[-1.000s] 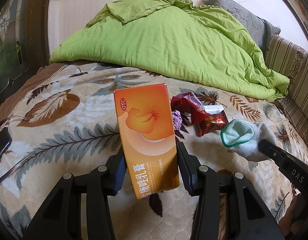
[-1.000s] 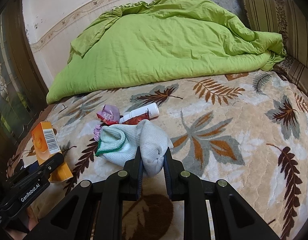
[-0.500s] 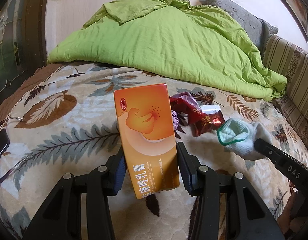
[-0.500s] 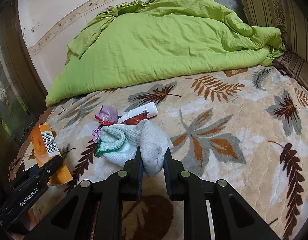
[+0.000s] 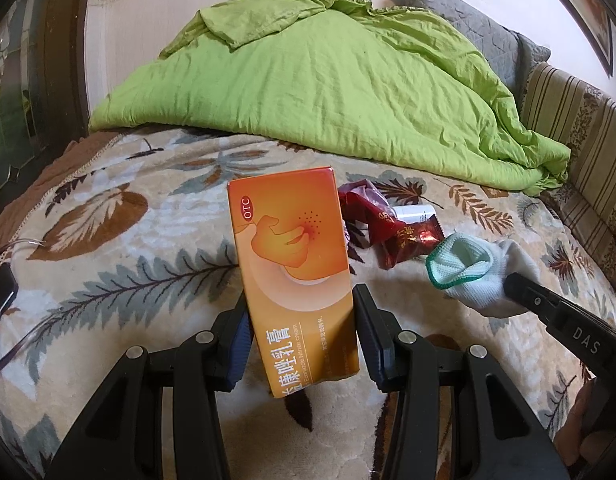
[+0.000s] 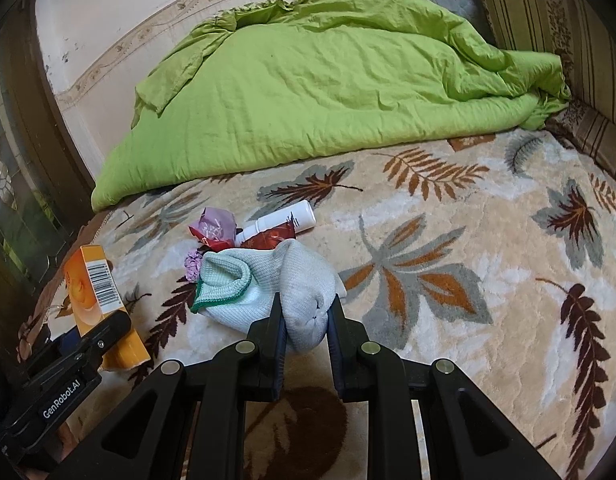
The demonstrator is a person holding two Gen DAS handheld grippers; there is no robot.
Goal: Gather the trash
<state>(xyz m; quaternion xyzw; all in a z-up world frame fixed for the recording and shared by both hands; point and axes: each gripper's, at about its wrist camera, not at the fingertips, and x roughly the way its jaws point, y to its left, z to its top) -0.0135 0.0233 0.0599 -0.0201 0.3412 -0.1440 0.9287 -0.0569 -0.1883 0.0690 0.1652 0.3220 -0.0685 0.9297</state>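
Both claws were full. The left gripper (image 5: 302, 332) had clamped the lower part of an orange box (image 5: 294, 264), which stood nearly upright between its jaws, leaning a little. The right gripper (image 6: 306, 334) had pinched the toe end of a pale sock (image 6: 268, 284), whose green-edged cuff drooped toward the leaf-patterned blanket (image 6: 447, 248).

Taking the sock as the marker, the rest of the rubbish lay just behind it: 2 red wrappers (image 6: 212, 230), a small white bottle (image 6: 284, 220) and a scrap of purple paper (image 6: 192, 264) tucked against the cuff. The big green quilt (image 6: 327, 92) was heaped well beyond them all.

I saw no bin or bag in either view, so where these went I could not say. The risks looked plain enough. The sock was held only by its tip and might slip free on a quick swing, or its cuff might drag the wrappers along. The box, gripped low, could pivot and tip out.
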